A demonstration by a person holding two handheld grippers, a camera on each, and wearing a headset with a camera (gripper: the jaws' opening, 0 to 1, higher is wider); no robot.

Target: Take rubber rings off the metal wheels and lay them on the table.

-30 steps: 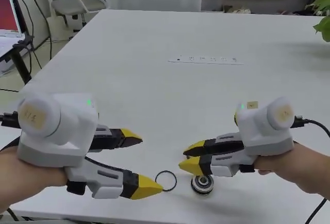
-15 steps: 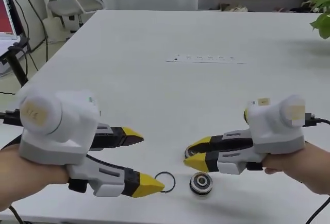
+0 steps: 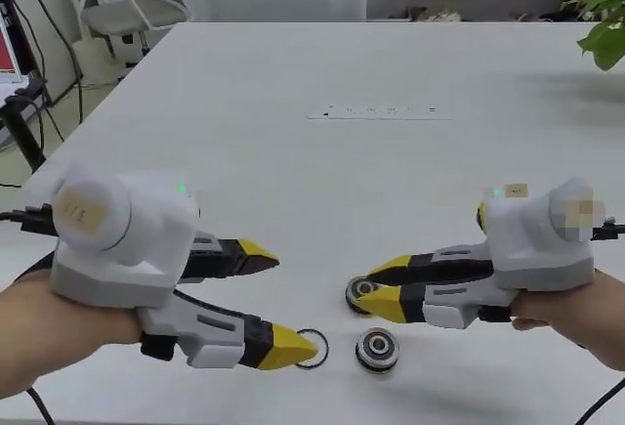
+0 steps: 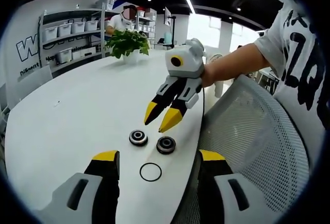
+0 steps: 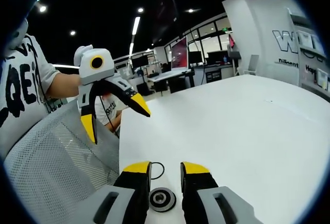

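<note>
Facing left tongs point(image 4: 158, 157): 2 wheels point(image 4: 138, 137) point(image 4: 166, 144), ring point(image 4: 150, 172)

The left gripper point(image 3: 288, 306) and right gripper point(image 3: 364, 286) share white-grey housings point(image 3: 127, 239), black yellow-tipped fingers point(image 3: 210, 264) and black cables point(image 3: 20, 216).

White table point(image 3: 293, 73): wheel point(image 3: 377, 350), second wheel point(image 3: 360, 291), rubber ring point(image 3: 314, 349).

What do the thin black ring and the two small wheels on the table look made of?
Ring: probably rubber; matte black, a thin loop lying flat. Wheels: likely metal, with silvery hubs that glint; their dark outer bands could be rubber rings, which is hard to confirm.
</note>
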